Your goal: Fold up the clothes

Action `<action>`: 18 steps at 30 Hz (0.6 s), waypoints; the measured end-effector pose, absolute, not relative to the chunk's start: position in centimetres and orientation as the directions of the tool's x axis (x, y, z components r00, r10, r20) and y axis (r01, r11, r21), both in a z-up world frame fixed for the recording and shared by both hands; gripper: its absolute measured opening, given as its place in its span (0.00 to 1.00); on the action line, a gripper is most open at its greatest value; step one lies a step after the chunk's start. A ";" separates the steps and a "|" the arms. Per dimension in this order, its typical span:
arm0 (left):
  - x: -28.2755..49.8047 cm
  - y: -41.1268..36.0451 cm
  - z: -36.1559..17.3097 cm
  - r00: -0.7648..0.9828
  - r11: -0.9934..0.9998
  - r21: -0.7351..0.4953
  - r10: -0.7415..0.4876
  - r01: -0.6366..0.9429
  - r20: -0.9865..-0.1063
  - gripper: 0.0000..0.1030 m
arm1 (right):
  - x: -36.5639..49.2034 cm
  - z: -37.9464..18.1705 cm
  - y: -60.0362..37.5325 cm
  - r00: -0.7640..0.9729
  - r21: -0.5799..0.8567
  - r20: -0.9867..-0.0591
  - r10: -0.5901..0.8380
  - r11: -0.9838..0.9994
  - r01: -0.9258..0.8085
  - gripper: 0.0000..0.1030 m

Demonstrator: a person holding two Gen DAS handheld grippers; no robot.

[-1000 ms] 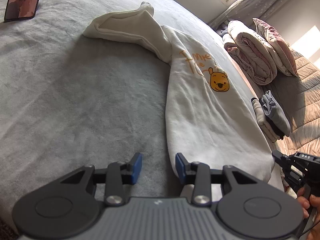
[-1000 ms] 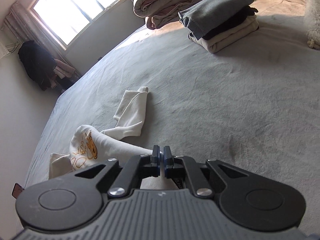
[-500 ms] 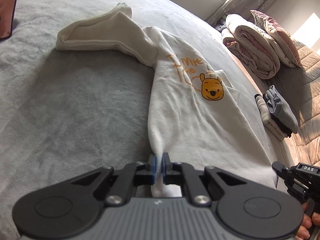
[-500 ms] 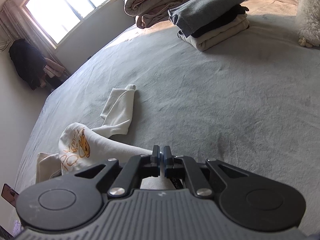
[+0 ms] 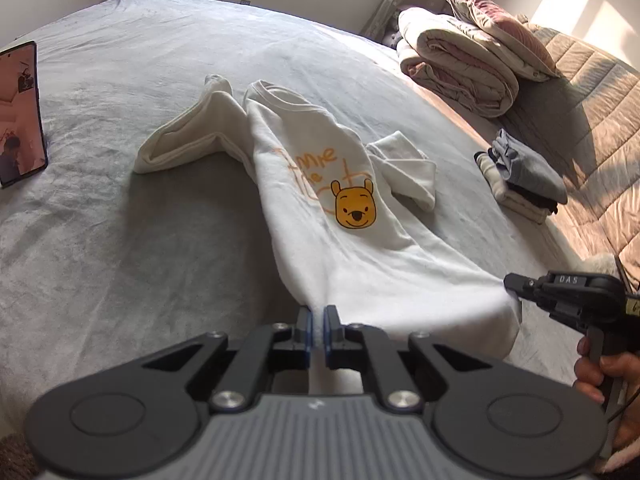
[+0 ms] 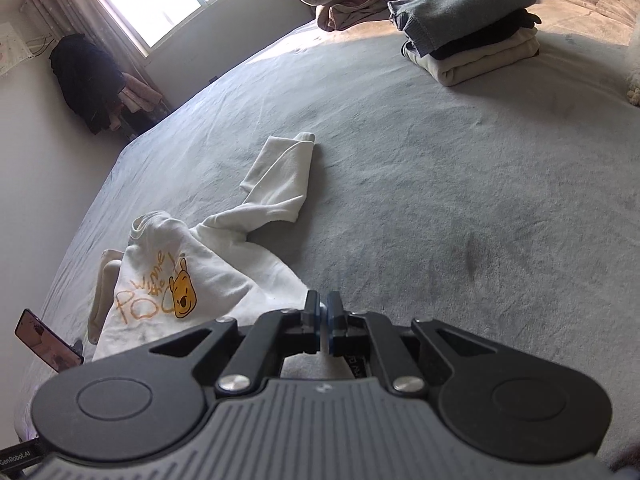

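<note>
Left wrist view: both tools pinch the white sweatshirt (image 5: 360, 248) hem over a grey bed (image 5: 120, 240).

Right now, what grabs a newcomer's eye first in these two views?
The cream sweatshirt with its yellow bear face print, stretched across the middle of the grey bed. Both claws pinch its near hem: left claw at one corner, right claw at the other. A folded clothes stack sits far right.

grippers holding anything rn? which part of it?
Both hold the cream sweatshirt by its bottom hem: left gripper shut on one hem corner, right gripper shut on the other, with the hem edge stretched between them.
</note>
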State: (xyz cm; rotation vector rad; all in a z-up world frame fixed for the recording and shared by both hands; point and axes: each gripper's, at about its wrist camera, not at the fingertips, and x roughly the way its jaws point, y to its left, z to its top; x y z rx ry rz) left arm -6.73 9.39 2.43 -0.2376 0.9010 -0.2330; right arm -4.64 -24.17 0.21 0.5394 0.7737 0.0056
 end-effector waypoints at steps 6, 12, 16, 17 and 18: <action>-6.1 10.5 -0.6 0.531 0.945 -0.317 -0.311 0.083 -0.788 0.07 | -4.0 -1.2 -23.3 0.667 0.445 -0.714 0.213 0.873 0.198 0.06; -5.2 11.7 -0.4 0.547 0.935 -0.340 -0.337 0.098 -0.767 0.39 | -3.7 -1.0 -23.2 0.644 0.441 -0.732 0.222 0.875 0.200 0.18; -3.0 13.2 0.7 0.596 0.935 -0.348 -0.321 0.074 -0.736 0.44 | -3.3 0.6 -22.8 0.655 0.439 -0.722 0.222 0.879 0.186 0.52; -2.2 13.5 1.0 0.607 0.935 -0.350 -0.314 0.063 -0.730 0.46 | -2.8 0.9 -22.6 0.653 0.431 -0.724 0.223 0.885 0.175 0.52; -1.3 13.8 1.4 0.624 0.938 -0.344 -0.298 0.049 -0.723 0.49 | -2.2 1.3 -22.4 0.648 0.420 -0.728 0.224 0.893 0.163 0.52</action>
